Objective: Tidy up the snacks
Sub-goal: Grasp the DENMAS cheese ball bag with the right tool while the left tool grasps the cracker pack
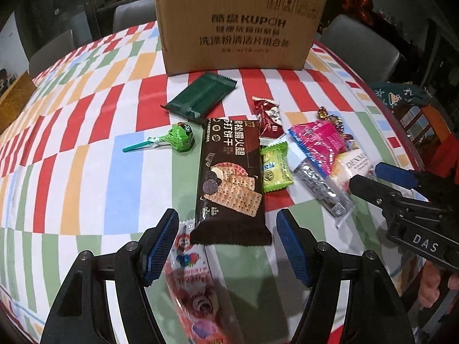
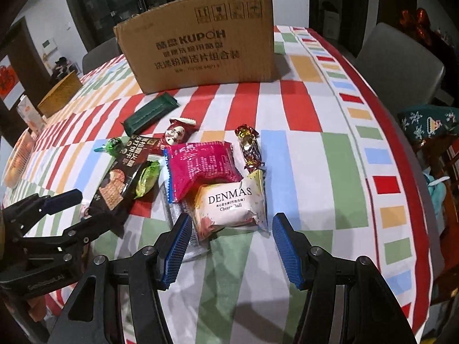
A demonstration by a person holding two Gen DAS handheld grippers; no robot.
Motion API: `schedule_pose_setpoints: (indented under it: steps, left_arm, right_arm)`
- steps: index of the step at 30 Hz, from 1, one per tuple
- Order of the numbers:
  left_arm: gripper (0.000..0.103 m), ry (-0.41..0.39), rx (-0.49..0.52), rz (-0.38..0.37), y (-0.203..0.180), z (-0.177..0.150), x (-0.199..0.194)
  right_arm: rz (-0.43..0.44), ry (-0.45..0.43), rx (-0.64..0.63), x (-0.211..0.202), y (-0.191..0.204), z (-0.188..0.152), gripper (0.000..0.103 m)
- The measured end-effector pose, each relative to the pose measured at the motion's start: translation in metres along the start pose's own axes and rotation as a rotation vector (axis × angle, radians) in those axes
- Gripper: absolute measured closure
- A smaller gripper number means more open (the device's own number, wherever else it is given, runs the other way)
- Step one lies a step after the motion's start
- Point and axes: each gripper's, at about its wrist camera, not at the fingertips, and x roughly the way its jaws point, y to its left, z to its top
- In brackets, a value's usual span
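Note:
Several snacks lie on a checked tablecloth before a cardboard box point(image 1: 238, 25). My left gripper point(image 1: 226, 246) is open, its jaws either side of the near end of a black cracker pack point(image 1: 229, 177); a red strawberry packet point(image 1: 195, 283) lies under it. A green lollipop point(image 1: 180, 137) and dark green pack point(image 1: 200, 97) lie beyond. My right gripper point(image 2: 231, 243) is open just short of the white DENMAS cheese ball pack point(image 2: 229, 206), with a pink packet point(image 2: 200, 166) and a gold-wrapped candy point(image 2: 249, 149) behind. The box also shows in the right wrist view point(image 2: 200, 40).
A small red packet point(image 1: 269, 117), a lime green packet point(image 1: 275, 169) and a clear seaweed-like packet point(image 1: 321, 183) lie between the grippers' areas. Grey chairs point(image 2: 401, 66) stand around the table. A wicker-look box point(image 2: 60, 94) sits at far left.

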Motion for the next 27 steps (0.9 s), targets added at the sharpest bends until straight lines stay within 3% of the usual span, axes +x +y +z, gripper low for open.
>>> schedule_pose_setpoints:
  steps: [16, 19, 21, 27]
  left_arm:
    - [0.034, 0.002, -0.007, 0.008, 0.004, 0.019, 0.028]
    - [0.041, -0.008, -0.002, 0.015, 0.002, 0.020, 0.028]
    - [0.051, -0.017, 0.011, 0.034, 0.000, 0.020, 0.028]
    - [0.053, -0.026, 0.030, 0.029, -0.002, 0.018, 0.026]
  right_arm:
    - [0.014, 0.027, -0.007, 0.023, 0.001, 0.011, 0.044]
    - [0.007, 0.021, -0.019, 0.025, 0.003, 0.011, 0.044]
    - [0.007, 0.018, -0.028, 0.025, 0.005, 0.011, 0.044]
    - [0.018, 0.012, -0.047, 0.024, 0.007, 0.010, 0.053]
